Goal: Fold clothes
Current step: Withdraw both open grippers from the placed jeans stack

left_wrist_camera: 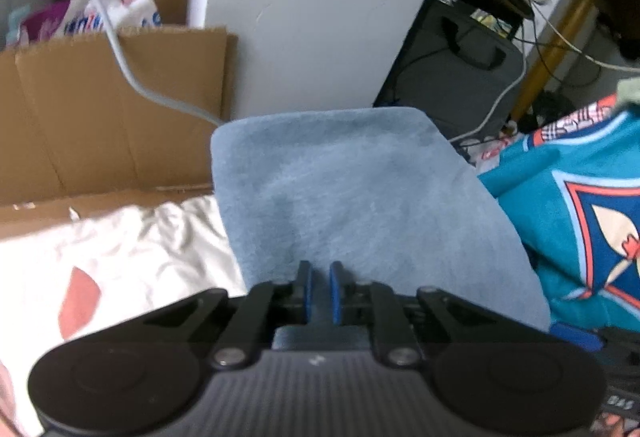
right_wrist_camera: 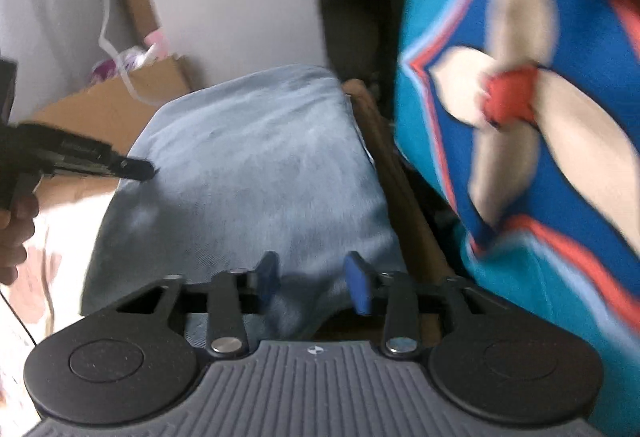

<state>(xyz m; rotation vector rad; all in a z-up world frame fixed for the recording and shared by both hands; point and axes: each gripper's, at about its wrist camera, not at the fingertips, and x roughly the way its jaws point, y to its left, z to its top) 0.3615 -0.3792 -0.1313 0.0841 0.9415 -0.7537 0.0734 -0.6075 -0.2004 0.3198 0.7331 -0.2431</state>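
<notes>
Right wrist view: the folded blue cloth (right_wrist_camera: 256, 173) is seen beyond the parted right gripper (right_wrist_camera: 312, 283), seemingly released, while the left gripper (right_wrist_camera: 138, 169) appears closed; smoothing is called for next.

A brown corrugated cardboard box (left_wrist_camera: 120, 109) stands open beside a pale grey panel (left_wrist_camera: 320, 13). A grey cable (left_wrist_camera: 116, 49) trails across the box. Behind, a gold metal table leg (left_wrist_camera: 560, 37) and what may be a dark fabric bag (left_wrist_camera: 460, 77).
</notes>
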